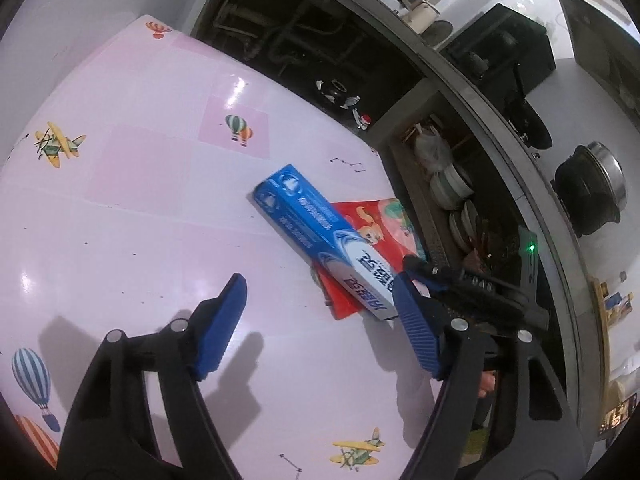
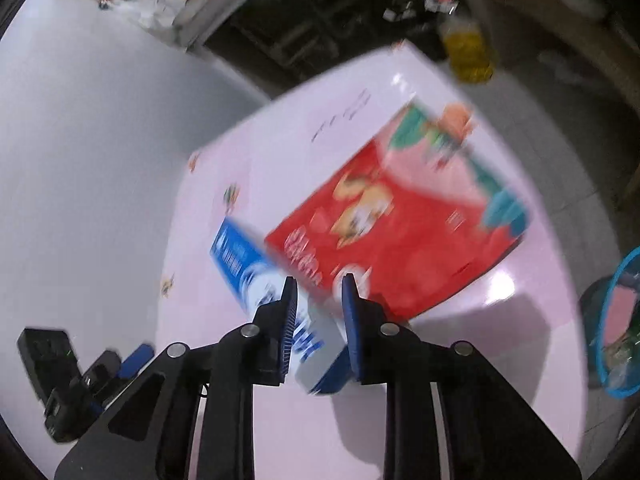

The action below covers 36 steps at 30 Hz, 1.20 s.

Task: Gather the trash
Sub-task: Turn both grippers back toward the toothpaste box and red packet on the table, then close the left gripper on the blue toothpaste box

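Observation:
A blue and white toothpaste box (image 1: 320, 236) lies across a red snack packet (image 1: 376, 248) on the pink table (image 1: 120, 200). My left gripper (image 1: 320, 300) is open and empty above the table, just left of the box. My right gripper (image 2: 318, 292) is shut on the near end of the toothpaste box (image 2: 256, 280), which overlaps the red packet (image 2: 404, 224). The right gripper also shows in the left wrist view (image 1: 416, 276) at the box's end. The right wrist view is blurred by motion.
A blue-rimmed trash basket (image 2: 616, 320) stands off the table's right edge. Dark kitchen shelves with bowls (image 1: 452, 188) and a pot (image 1: 592, 192) lie beyond the table's far edge. A yellow bottle (image 2: 468, 48) stands on the floor.

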Available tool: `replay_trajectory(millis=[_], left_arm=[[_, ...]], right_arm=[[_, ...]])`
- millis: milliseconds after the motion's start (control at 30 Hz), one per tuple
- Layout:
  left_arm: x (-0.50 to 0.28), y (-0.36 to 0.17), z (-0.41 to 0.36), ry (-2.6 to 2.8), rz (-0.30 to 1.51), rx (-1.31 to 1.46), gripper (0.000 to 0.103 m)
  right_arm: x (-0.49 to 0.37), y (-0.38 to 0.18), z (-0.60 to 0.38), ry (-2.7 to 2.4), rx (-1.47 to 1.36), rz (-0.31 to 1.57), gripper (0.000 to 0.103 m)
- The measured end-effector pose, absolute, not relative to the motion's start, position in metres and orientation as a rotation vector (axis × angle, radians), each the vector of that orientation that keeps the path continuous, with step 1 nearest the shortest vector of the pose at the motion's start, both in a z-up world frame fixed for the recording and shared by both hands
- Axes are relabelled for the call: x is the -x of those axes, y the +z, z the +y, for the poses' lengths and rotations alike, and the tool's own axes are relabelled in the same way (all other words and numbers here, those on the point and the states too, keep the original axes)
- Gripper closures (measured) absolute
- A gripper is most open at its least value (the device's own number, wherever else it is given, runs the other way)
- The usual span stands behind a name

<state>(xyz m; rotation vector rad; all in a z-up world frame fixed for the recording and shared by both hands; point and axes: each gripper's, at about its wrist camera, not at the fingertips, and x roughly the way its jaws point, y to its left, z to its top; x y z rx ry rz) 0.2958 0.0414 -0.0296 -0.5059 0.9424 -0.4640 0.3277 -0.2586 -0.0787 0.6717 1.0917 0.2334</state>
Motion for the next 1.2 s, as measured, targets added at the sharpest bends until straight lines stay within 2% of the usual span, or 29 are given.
replay_trajectory(millis=[167, 233, 300, 400, 533, 700, 833, 1033, 1200], left_arm=[[-0.310, -0.039, 0.033, -0.470, 0.976, 0.493, 0.030], [-0.317, -0.043, 0.026, -0.467, 1.005, 0.476, 0.020], [-0.325, -0.047, 0.012, -0.460, 1.027, 0.437, 0.020], [-0.338, -0.052, -0.011, -0.418, 1.045, 0.346, 0.018], [-0.350, -0.059, -0.037, -0.363, 1.060, 0.204, 0.018], [-0.352, -0.070, -0.059, -0.302, 1.059, 0.042, 0.018], [-0.352, -0.077, -0.059, -0.277, 1.069, 0.001, 0.018], [-0.355, -0.084, -0.051, -0.274, 1.099, 0.039, 0.034], [-0.355, -0.090, -0.044, -0.260, 1.115, 0.025, 0.050]], right_arm=[[-0.309, -0.093, -0.210, 0.480, -0.720, 1.206, 0.080], [-0.305, -0.092, -0.195, 0.548, -0.693, 1.226, 0.080], [-0.298, -0.082, -0.190, 0.567, -0.640, 1.208, 0.079], [-0.291, -0.066, -0.216, 0.444, -0.600, 1.132, 0.069], [-0.292, -0.064, -0.281, 0.125, -0.641, 1.070, 0.061], [-0.302, -0.082, -0.339, -0.118, -0.732, 1.061, 0.061], [-0.321, -0.096, -0.347, -0.176, -0.742, 1.067, 0.061], [-0.360, -0.106, -0.331, -0.235, -0.622, 1.083, 0.062], [-0.369, -0.103, -0.311, -0.253, -0.403, 1.093, 0.073]])
